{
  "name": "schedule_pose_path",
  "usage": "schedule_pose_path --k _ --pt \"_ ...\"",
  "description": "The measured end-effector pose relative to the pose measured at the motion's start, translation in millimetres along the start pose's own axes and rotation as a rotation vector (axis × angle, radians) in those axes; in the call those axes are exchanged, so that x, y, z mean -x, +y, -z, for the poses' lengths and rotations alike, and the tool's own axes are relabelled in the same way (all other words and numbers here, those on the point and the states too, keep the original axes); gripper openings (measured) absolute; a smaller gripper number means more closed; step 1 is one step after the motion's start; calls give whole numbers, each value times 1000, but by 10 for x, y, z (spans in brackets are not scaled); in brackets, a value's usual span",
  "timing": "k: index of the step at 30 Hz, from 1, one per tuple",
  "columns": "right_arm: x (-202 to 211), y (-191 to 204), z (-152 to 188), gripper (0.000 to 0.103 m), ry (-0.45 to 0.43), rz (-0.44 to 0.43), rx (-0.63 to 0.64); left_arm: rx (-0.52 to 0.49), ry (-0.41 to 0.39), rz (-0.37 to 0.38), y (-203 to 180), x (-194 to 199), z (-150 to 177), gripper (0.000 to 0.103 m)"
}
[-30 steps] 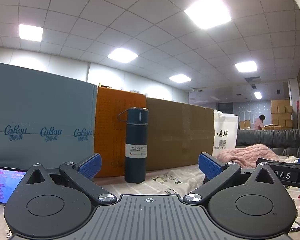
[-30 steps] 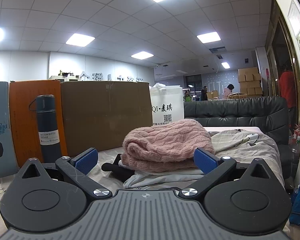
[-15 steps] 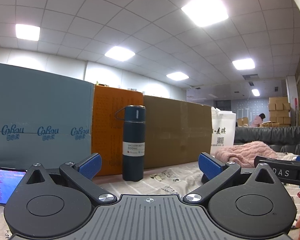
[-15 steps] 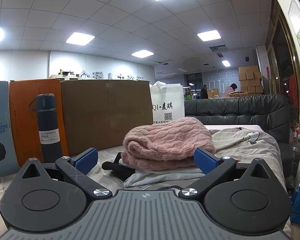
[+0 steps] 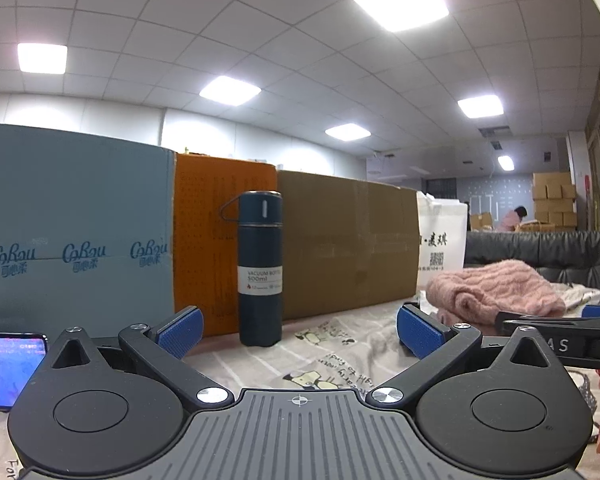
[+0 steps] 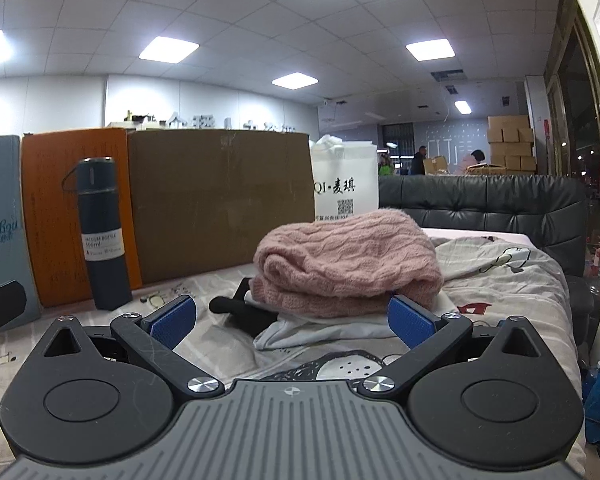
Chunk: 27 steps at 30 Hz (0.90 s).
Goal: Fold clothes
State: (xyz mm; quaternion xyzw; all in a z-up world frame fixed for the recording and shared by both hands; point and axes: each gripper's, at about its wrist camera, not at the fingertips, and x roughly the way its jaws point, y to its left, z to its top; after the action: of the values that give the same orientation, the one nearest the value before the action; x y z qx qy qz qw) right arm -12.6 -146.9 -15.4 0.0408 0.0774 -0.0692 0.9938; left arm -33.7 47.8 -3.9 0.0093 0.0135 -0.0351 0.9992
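- While both tools hang low over the printed bedsheet (image 6: 500,280), the left gripper (image 5: 300,330) shows its blue-padded fingers (image 5: 180,330) spread wide apart with nothing between them
- Over on the other side, the right gripper (image 6: 292,320) has its fingers (image 6: 410,320) just as wide, and they grip nothing either
- Straight ahead of the right gripper sits the pink cable-knit sweater (image 6: 348,264), bunched in a loose heap on the sheet, resting on top of a white garment (image 6: 320,326) whose edge pokes out beneath it
- A black handle-like object (image 6: 240,310) lies just beside the sweater's left edge, partly tucked under the pile; what it is, hard to say
- From the left wrist view the same sweater (image 5: 496,292) shows off to the right, beyond the right finger pad, and the other tool's black body cuts across in front of it
- A dark blue vacuum bottle (image 5: 260,268) stands upright on the sheet, near centre in the left view, in front of an orange board (image 5: 204,248)
- Beside that, a brown cardboard box (image 5: 348,240) and a grey-blue carton (image 5: 72,232) line the back, with a white shopping bag (image 6: 346,184) at the end
- A lit phone screen (image 5: 8,368) glows at the far left
- A black tufted sofa back (image 6: 480,204) rises behind the sweater
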Motion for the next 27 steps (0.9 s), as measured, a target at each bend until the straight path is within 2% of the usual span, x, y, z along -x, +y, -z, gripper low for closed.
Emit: schedule_pose_path --k 27 --pt "-22 5 -2 103 22 -12 9 5 5 9 5 -23 5 103"
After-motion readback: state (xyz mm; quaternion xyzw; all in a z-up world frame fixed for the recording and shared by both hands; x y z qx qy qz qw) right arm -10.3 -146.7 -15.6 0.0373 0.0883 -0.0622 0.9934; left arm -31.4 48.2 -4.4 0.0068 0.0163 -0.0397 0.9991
